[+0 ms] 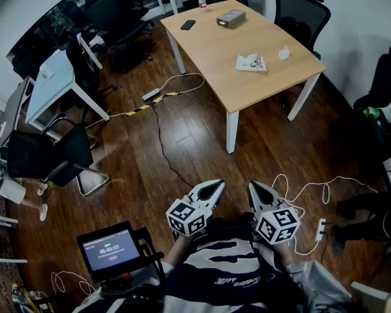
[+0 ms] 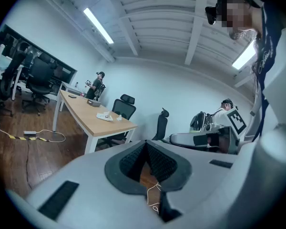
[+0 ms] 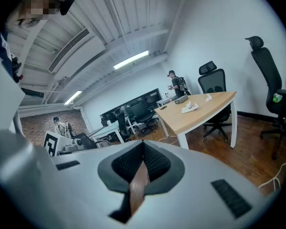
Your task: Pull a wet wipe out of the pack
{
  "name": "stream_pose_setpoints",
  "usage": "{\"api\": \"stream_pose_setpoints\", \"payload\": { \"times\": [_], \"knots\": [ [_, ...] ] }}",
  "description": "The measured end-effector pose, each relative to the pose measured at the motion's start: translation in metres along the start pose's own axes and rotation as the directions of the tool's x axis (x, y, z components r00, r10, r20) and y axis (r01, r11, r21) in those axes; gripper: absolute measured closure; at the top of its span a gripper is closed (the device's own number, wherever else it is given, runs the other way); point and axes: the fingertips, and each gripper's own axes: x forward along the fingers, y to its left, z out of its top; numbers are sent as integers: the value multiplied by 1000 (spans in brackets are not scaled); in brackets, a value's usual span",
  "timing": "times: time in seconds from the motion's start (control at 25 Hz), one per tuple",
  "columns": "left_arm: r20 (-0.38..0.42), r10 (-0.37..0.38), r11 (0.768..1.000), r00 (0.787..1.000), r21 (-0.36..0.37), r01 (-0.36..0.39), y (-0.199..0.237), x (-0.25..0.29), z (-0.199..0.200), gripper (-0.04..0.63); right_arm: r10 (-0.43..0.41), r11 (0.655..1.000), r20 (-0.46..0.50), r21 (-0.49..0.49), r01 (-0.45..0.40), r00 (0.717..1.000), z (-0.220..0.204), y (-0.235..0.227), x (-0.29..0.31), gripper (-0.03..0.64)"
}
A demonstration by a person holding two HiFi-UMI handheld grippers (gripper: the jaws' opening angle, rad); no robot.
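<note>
The wet wipe pack (image 1: 251, 62), a flat white packet with print, lies near the right end of the wooden table (image 1: 215, 51), far from both grippers. It also shows small in the left gripper view as the pack (image 2: 104, 116) and in the right gripper view as the pack (image 3: 189, 108). My left gripper (image 1: 217, 187) and right gripper (image 1: 253, 188) hang side by side close to my body, over the wooden floor. Both point toward the table. The left gripper (image 2: 145, 144) has its tips together with nothing between them, and so does the right gripper (image 3: 143, 144).
On the table lie a crumpled white object (image 1: 284, 53), a grey box (image 1: 231, 19) and a dark phone (image 1: 188, 25). Office chairs (image 1: 300, 12) stand round it. Cables (image 1: 306, 191) run over the floor. A small screen (image 1: 108, 249) sits at my lower left.
</note>
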Motion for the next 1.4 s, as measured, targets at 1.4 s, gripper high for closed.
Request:
{"api": "stream_pose_setpoints", "payload": {
  "times": [1.4],
  "knots": [
    [59, 197, 980, 979, -27, -195, 155, 185, 102, 592, 115, 990, -15, 79, -113, 993, 142, -181, 204, 620]
  ]
}}
